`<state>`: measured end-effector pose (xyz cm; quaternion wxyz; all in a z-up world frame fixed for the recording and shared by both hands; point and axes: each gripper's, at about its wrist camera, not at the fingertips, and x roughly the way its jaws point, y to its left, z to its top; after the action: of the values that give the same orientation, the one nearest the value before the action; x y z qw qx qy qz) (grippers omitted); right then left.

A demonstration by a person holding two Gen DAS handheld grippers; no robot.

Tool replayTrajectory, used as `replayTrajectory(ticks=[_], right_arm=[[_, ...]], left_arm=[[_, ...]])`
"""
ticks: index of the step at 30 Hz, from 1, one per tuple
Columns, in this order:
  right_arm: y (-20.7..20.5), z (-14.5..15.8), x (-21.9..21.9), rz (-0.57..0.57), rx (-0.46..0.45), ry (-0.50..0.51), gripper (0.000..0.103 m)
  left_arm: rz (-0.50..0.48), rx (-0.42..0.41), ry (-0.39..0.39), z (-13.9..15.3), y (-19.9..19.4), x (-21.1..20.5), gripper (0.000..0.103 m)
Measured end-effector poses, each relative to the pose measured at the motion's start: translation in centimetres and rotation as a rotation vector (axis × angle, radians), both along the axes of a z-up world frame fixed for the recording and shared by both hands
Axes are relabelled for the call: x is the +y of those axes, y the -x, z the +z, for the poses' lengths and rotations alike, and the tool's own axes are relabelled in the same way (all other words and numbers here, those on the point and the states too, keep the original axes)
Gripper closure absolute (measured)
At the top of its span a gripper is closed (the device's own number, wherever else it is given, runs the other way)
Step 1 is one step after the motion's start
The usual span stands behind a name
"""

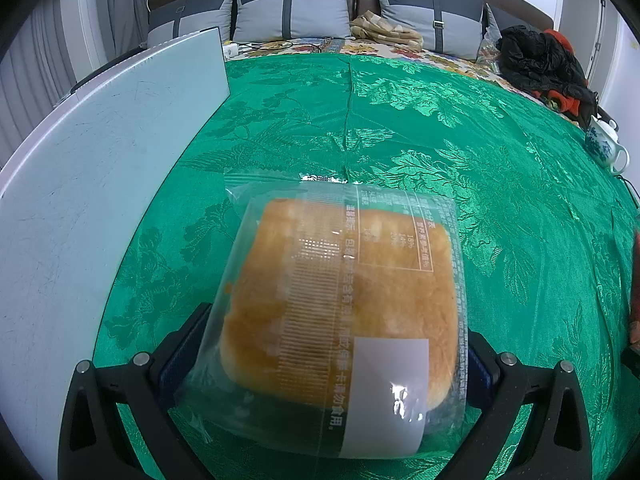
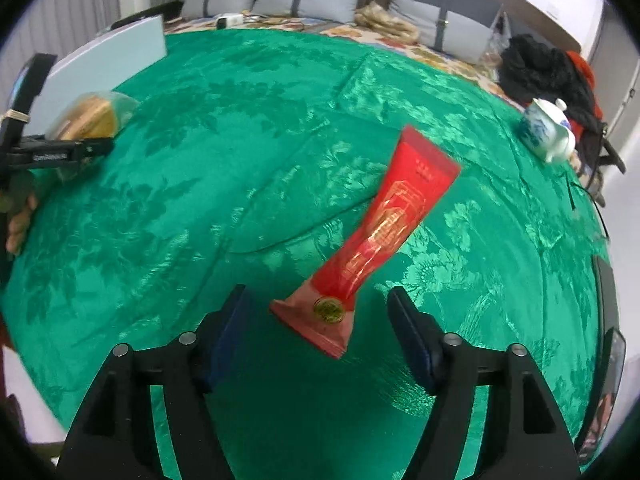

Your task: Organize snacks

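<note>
My left gripper (image 1: 336,344) is shut on a bagged bread bun (image 1: 344,296) in a clear wrapper, held above the green tablecloth (image 1: 400,120). In the right wrist view the same bun (image 2: 86,118) shows at far left, pinched in the left gripper (image 2: 80,148). A long red snack box (image 2: 380,232) lies slanted on the cloth. My right gripper (image 2: 320,312) is open, its fingers on either side of the box's near end and apart from it.
A pale blue board (image 1: 100,184) lies at the table's left side. A blue-and-white teapot (image 2: 548,130) stands at the far right edge. Grey cushions (image 1: 292,8) and dark clothes (image 1: 540,60) lie behind on a sofa.
</note>
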<state>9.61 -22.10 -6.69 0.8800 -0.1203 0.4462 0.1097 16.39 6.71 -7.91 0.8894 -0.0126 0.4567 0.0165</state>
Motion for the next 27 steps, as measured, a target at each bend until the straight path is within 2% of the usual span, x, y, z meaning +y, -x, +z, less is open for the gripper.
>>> replayTrajectory(ticks=[3,7,27], right_arm=[[-0.1,-0.2,-0.1,-0.028,-0.018,-0.027,0.024],[-0.3,-0.6,-1.3,-0.087,-0.033,-0.118,0.019],[-0.2,-0.7,-1.1,-0.096,-0.041,-0.114,0.018]], left_arm=[[0.0,0.0,0.0,0.0,0.0,0.0,0.0],[0.0,0.0,0.0,0.0,0.0,0.0,0.0],[0.0,0.0,0.0,0.0,0.0,0.0,0.0]])
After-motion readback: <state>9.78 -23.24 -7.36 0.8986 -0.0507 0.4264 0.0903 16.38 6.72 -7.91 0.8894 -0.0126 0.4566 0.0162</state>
